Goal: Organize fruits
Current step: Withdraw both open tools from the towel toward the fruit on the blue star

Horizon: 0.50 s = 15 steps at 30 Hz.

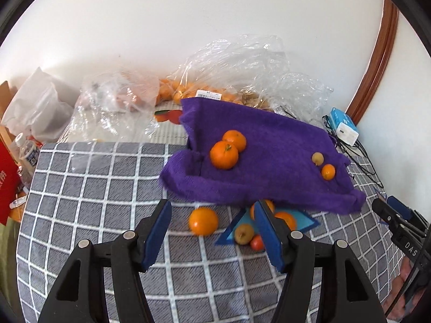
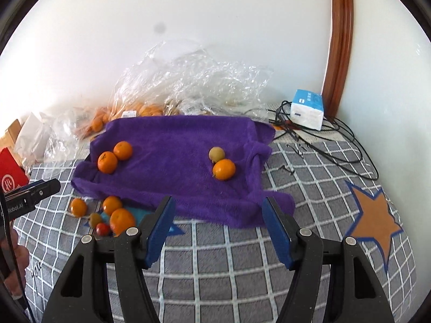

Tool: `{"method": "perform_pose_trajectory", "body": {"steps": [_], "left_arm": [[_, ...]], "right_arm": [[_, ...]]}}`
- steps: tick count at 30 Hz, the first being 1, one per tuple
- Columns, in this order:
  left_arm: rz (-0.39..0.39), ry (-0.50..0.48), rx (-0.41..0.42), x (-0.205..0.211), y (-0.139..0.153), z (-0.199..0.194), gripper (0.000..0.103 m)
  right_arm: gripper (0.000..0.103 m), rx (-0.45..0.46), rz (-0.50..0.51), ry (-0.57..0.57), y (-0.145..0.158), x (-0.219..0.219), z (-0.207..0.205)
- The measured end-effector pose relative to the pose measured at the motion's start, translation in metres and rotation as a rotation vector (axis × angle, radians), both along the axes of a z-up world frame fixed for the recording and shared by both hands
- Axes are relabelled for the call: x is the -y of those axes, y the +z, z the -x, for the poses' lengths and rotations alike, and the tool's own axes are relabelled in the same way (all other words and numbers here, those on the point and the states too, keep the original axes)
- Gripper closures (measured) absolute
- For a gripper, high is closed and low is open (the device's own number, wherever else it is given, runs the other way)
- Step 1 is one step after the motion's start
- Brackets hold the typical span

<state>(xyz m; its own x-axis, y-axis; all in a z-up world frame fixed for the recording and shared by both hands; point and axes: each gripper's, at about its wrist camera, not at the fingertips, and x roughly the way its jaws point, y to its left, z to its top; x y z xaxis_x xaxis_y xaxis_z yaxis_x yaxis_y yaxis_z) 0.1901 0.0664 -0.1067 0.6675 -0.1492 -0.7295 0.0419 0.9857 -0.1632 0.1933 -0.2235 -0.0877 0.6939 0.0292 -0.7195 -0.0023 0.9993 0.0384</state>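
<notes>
A purple towel point(image 1: 269, 161) point(image 2: 175, 161) lies rumpled on the checked cloth. Two oranges point(image 1: 223, 154) sit on its left part. A small yellowish fruit point(image 2: 216, 154) and an orange point(image 2: 224, 169) sit on its right part. In front of the towel's left edge, several oranges point(image 2: 122, 221), a yellowish fruit point(image 1: 243, 233) and a small red fruit point(image 2: 103, 228) cluster on a blue star patch point(image 1: 307, 222). One orange point(image 1: 203, 221) lies apart. My left gripper point(image 1: 212, 204) hangs open above this cluster, holding nothing. My right gripper point(image 2: 218, 200) is open and empty over the towel's front edge.
Clear plastic bags point(image 2: 188, 80) with more oranges lie at the back by the wall. A tissue pack point(image 2: 307, 113) and black cables point(image 2: 336, 145) are at the back right. An orange star patch point(image 2: 374, 218) marks the cloth at the right. Bottles and a red box point(image 1: 8, 183) stand at the left.
</notes>
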Motion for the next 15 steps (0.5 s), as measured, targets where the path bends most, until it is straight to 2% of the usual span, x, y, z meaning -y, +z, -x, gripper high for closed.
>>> {"method": "perform_pose_trajectory", "body": {"steps": [5,15], "left_arm": [[-0.002,-0.012,-0.018,-0.013,-0.014,0.018,0.042],[-0.04,0.051,-0.084,-0.044,-0.056,0.038,0.042]], "right_arm": [[0.039,-0.021,-0.007,0.023,-0.009,-0.009,0.013],[0.04,-0.086,-0.034,0.085,-0.046,-0.039,0.021]]}}
